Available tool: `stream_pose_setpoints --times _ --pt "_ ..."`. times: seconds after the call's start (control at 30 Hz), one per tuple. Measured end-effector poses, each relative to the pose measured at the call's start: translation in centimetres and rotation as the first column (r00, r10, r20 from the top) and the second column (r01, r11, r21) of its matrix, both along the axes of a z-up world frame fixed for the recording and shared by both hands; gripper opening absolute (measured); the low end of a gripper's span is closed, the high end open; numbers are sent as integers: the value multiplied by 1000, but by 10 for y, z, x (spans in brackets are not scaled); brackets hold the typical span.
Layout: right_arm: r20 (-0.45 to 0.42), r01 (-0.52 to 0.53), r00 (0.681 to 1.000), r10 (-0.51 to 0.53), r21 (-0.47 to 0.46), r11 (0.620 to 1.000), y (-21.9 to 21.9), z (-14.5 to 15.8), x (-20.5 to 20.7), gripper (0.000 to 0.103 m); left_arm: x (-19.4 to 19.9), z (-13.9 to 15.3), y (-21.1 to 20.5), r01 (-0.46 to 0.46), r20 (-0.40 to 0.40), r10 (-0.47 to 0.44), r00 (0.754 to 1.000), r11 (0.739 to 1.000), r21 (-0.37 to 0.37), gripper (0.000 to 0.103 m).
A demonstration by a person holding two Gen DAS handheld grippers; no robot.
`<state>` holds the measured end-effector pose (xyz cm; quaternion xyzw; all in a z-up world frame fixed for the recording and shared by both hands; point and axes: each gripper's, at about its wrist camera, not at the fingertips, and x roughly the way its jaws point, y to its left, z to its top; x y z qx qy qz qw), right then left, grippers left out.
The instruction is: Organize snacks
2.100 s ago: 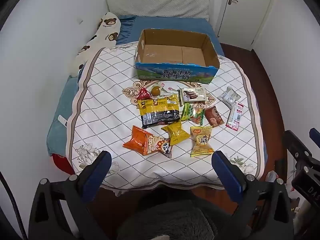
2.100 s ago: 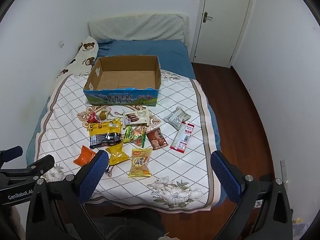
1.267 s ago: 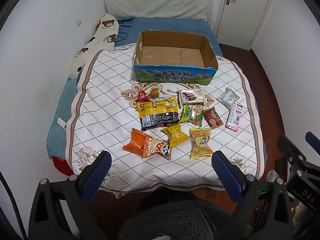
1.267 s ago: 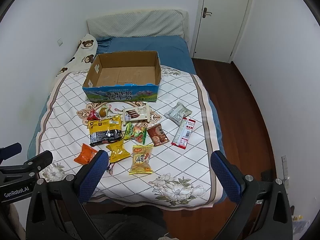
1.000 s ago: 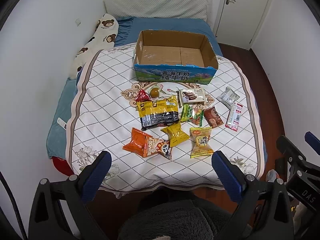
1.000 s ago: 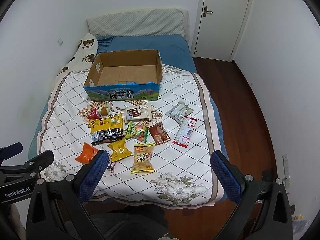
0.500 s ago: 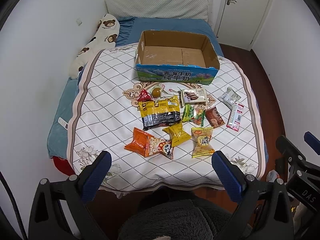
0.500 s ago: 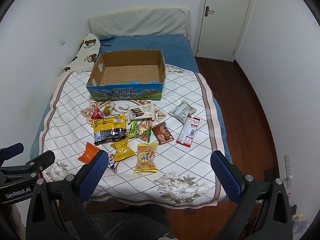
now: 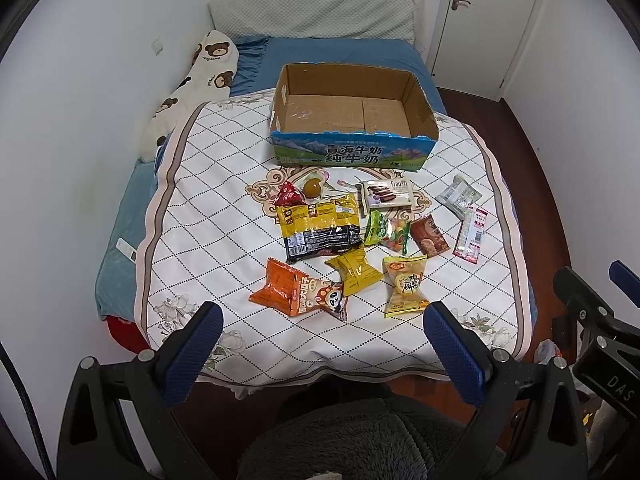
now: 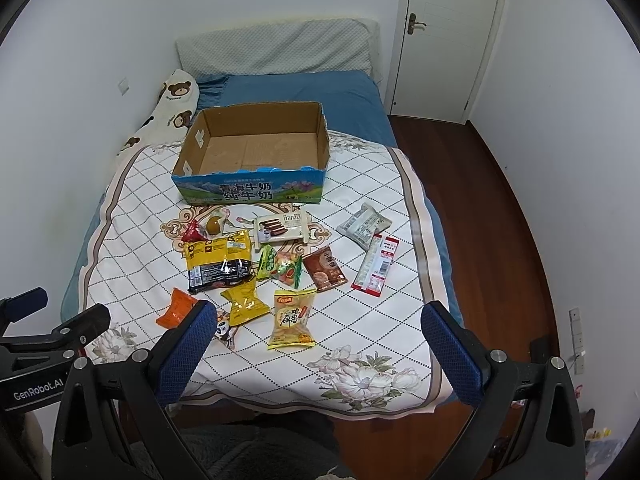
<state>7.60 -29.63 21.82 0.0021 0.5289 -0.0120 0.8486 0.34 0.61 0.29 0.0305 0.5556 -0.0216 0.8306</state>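
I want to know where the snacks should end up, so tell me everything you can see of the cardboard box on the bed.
The cardboard box is a shallow open-topped tray of brown corrugated card, its outside printed blue with a mountain meadow scene and Chinese characters. The top edges look roughly torn, with blue scraps along the front rim. It is empty: only the bare flap bottom shows. It sits upright on the quilted bedspread, beyond the scattered snack packets, with none touching it. Neither gripper is near it.
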Motion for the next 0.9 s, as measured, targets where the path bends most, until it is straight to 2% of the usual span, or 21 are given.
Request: stream_pose_setpoints --times 0.9 --pt "4 0 1000 0 1 1000 1 2 4 103 5 -1 -3 7 -3 -7 1000 1000 -4 103"
